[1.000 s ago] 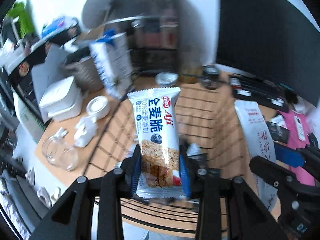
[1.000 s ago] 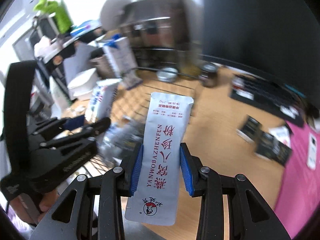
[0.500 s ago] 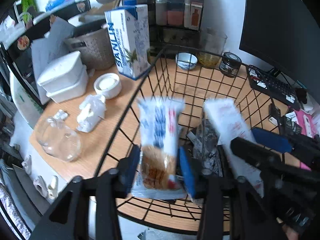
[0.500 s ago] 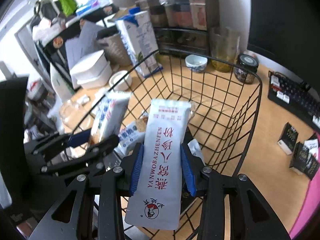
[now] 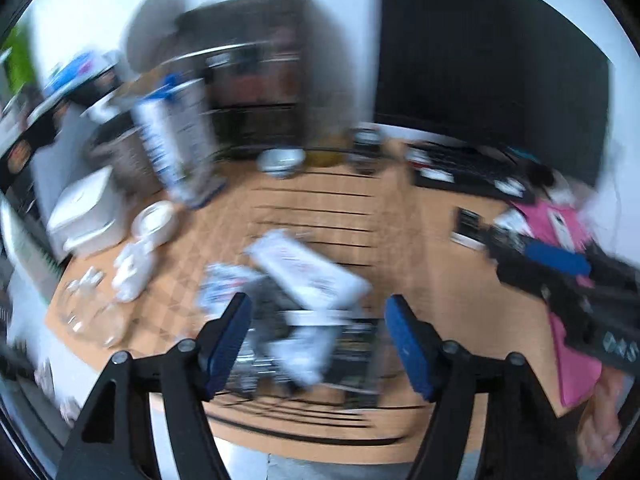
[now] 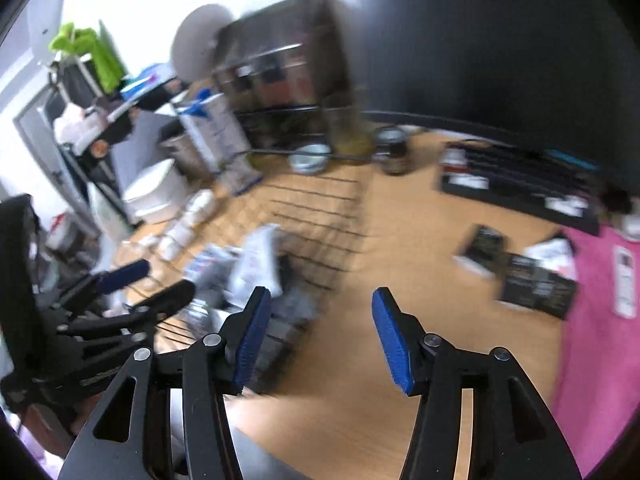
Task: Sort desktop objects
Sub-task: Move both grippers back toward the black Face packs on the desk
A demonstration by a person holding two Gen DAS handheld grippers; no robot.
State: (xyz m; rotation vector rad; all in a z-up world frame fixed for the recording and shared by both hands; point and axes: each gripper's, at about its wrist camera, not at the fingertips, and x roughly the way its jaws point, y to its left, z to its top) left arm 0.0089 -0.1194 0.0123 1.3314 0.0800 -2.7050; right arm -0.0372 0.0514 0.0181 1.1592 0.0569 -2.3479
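Both views are motion-blurred. My left gripper (image 5: 318,336) is open and empty above the near side of a black wire basket (image 5: 312,216). A white snack packet (image 5: 308,272) lies in the basket on top of other packets, with a blue-and-white packet (image 5: 228,280) beside it. My right gripper (image 6: 320,332) is open and empty over the wooden desk, just right of the basket (image 6: 316,216). The white packet (image 6: 258,264) shows inside the basket there. The right gripper appears at the right of the left wrist view (image 5: 560,272), and the left gripper at the left of the right wrist view (image 6: 132,288).
A blue-and-white carton (image 5: 172,148), white lidded boxes (image 5: 84,208), a small white dish (image 5: 154,220) and a glass jar (image 5: 88,316) stand left of the basket. A keyboard (image 6: 520,180), dark sachets (image 6: 516,272) and a pink mat (image 6: 604,320) lie to the right. A monitor stands behind.
Both grippers have opened and let go of their packets, which now lie in the basket. Both grippers have pulled back and up from the basket.
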